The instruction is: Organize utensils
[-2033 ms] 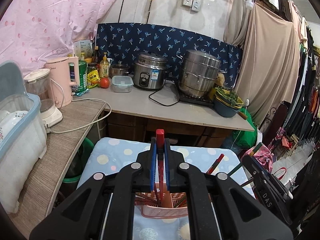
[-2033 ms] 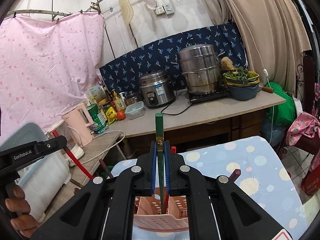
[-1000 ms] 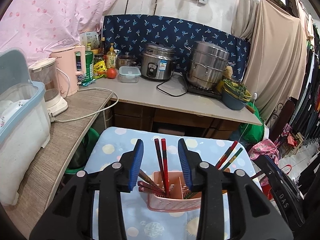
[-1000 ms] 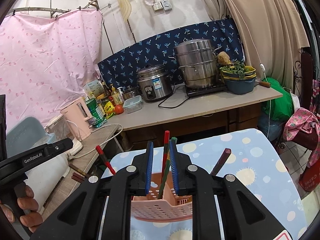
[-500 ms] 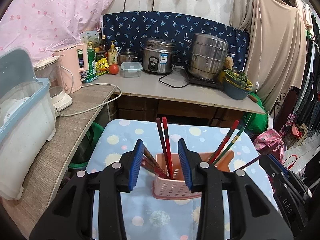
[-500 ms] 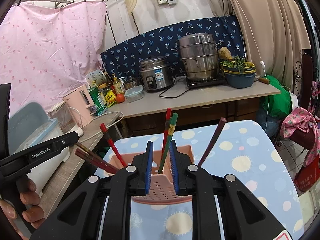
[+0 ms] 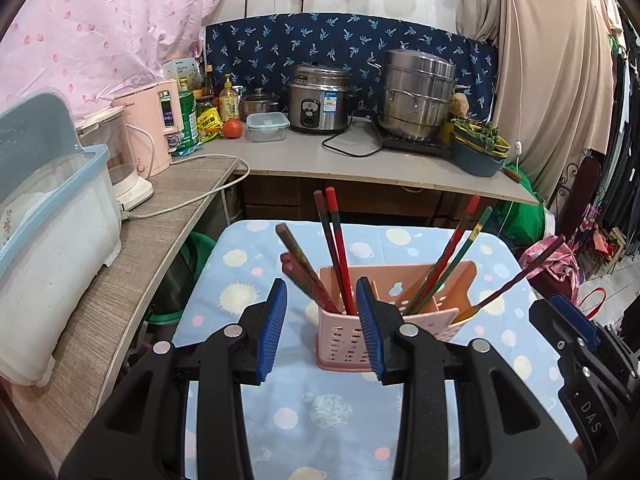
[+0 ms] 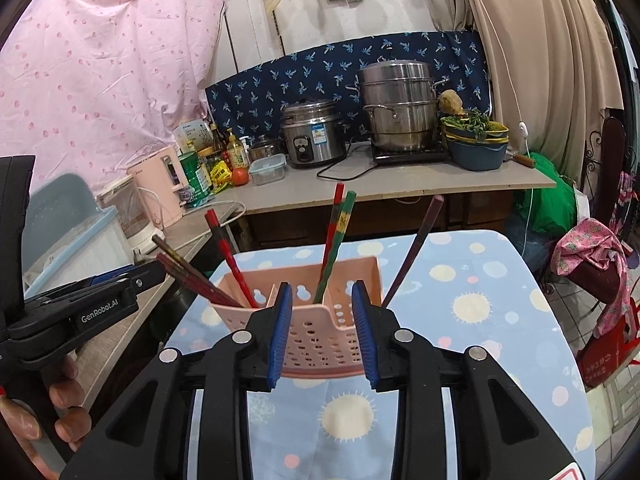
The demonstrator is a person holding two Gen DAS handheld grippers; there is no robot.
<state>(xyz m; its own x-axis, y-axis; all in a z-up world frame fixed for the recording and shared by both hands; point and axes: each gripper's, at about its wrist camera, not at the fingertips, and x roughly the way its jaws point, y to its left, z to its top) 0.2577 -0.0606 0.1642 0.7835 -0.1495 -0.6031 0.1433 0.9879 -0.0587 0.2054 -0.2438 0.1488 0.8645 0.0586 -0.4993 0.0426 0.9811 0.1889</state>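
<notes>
A pink perforated utensil basket point(image 7: 352, 340) stands on a small table covered with a blue dotted cloth point(image 7: 320, 412); it also shows in the right wrist view point(image 8: 316, 336). Several chopsticks stand in it: a red pair point(image 7: 336, 248) and brown ones point(image 7: 298, 264) on the left side, a red and a green one point(image 7: 460, 252) on the right, a dark one point(image 7: 516, 276) leaning out. My left gripper point(image 7: 322, 328) is open and empty, just short of the basket. My right gripper point(image 8: 320, 332) is open and empty, close before the basket's wall.
A wooden counter point(image 7: 120, 272) runs along the left with a blue-lidded plastic bin point(image 7: 52, 240) and pink kettle point(image 7: 148, 132). The back counter point(image 7: 360, 164) holds a rice cooker point(image 7: 318, 98), a steel steamer pot point(image 7: 416, 94) and bowls of greens point(image 7: 478, 148). Clothes hang on the right.
Both grippers let go of their chopsticks, which now stand in the basket. Both have opened and drawn back from the basket.
</notes>
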